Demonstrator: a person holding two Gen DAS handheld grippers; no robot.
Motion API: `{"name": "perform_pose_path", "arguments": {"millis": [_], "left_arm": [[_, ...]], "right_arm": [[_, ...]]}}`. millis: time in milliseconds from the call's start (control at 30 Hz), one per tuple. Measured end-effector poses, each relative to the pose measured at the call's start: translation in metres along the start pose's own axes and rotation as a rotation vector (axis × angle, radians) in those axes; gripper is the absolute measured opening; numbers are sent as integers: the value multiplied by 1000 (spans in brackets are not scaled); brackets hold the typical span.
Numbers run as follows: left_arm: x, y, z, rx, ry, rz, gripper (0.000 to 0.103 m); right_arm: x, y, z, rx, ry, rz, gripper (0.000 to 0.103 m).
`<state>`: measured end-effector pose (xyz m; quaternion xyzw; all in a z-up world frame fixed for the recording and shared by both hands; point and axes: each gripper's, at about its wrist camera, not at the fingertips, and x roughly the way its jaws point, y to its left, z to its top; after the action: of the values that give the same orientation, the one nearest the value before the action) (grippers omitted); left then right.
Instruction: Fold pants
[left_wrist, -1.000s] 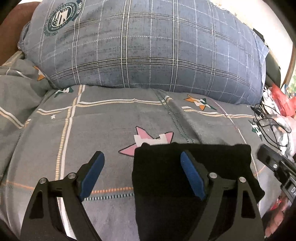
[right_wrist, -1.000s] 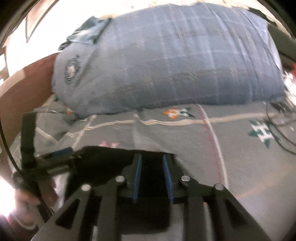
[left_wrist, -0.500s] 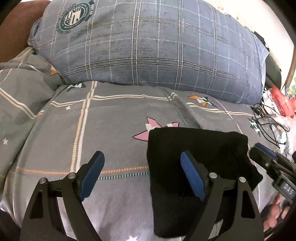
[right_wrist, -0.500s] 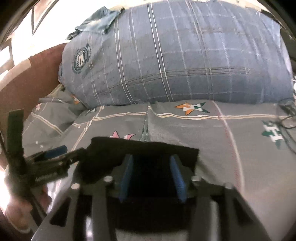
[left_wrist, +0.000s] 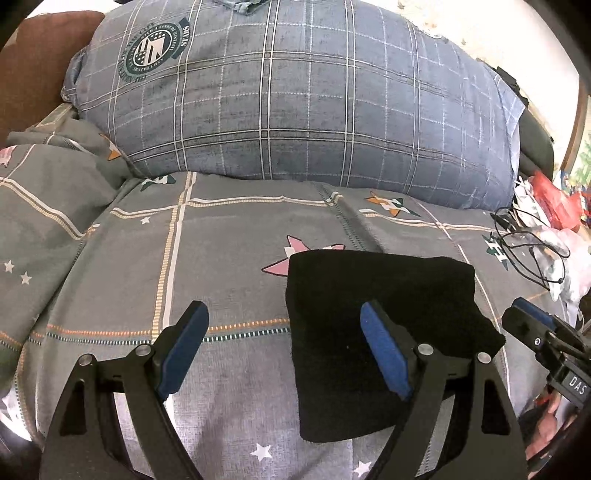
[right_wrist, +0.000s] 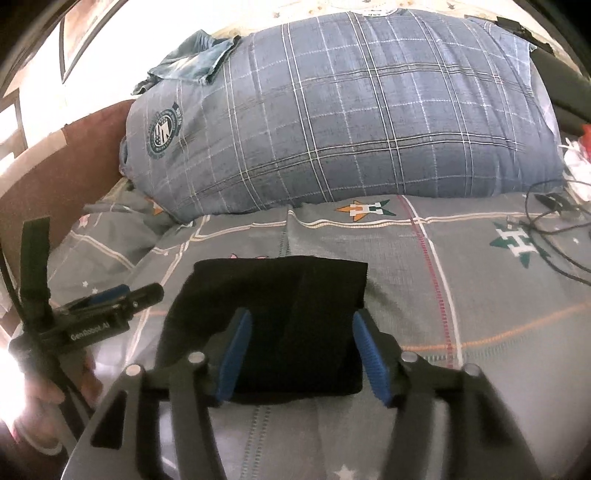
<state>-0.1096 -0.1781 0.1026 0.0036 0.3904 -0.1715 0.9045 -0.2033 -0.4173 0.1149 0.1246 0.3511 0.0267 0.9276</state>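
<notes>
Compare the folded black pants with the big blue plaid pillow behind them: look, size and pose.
The folded black pants are plain and dark; the big blue plaid pillow has white grid lines and a round green emblem. The pants are a small flat bundle; the pillow is far larger and puffed up. The pants lie near the open grippers; the pillow sits farther back. Both rest on the grey star-print bedsheet.

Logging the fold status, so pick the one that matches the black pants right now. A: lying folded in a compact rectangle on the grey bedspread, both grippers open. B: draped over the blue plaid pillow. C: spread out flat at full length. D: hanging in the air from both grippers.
A: the black pants lie as a compact folded rectangle on the grey bedspread, with the left gripper and right gripper open and gripping nothing.
</notes>
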Motion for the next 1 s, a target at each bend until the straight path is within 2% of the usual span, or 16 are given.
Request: {"name": "perform_pose_path", "arguments": {"millis": [267,633,1000], "left_arm": [[7,0,2,0,10,6,85],[20,-1,-2,2,39,-9,85],[21,4,1,-25,52,-52,85]], "right_arm": [[10,2,-1,23,10,14,66],[35,7,3,16,45,4,66],[36,10,10,41,36,1,67]]}}
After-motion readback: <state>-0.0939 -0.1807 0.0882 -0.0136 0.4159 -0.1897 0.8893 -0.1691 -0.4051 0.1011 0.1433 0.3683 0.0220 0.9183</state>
